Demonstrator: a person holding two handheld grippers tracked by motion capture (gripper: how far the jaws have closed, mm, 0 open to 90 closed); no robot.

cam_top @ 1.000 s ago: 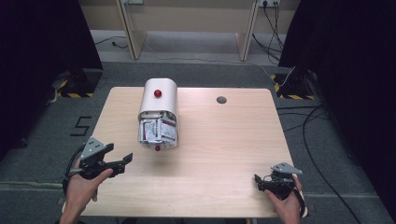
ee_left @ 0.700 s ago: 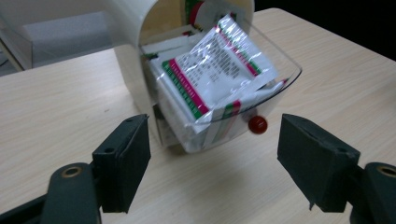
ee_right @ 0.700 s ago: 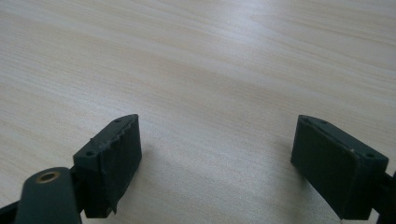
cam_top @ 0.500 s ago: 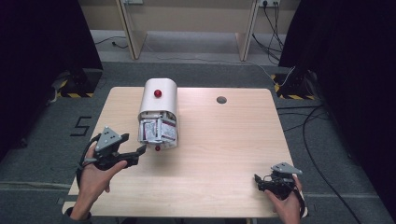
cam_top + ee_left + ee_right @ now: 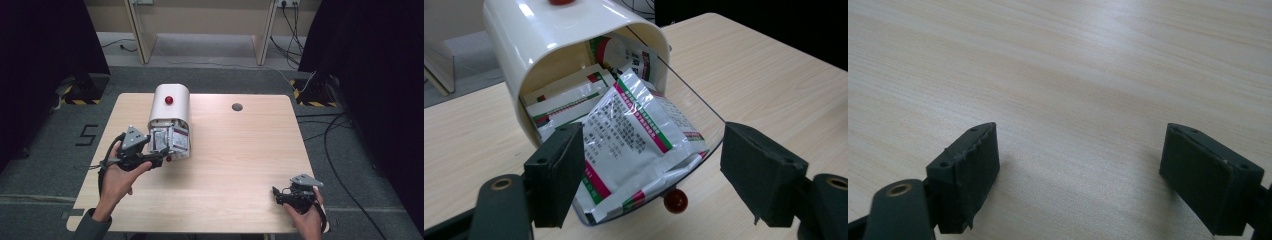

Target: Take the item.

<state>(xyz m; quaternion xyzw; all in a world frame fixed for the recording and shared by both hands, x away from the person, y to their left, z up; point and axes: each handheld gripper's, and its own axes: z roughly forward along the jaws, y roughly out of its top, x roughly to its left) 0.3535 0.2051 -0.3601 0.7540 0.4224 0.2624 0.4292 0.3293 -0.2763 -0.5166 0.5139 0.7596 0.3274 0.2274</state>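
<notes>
With both jaws apart, left gripper (image 5: 159, 161) was held before the dispenser (image 5: 574, 55); sachets (image 5: 634, 135) could be spilled if its clear flap (image 5: 696, 112) were knocked.

We see a pale wood surface (image 5: 240, 150) standing on grey carpet floor (image 5: 45, 165). Black curtains (image 5: 45, 50) hang on both sides, light wooden furniture legs (image 5: 137, 30) rise behind, and cables (image 5: 340, 130) trail past yellow-black striped tape (image 5: 75, 101).

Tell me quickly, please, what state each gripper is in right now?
Left gripper: open, holding nothing, at the packet box.
Right gripper: open, holding nothing.
</notes>
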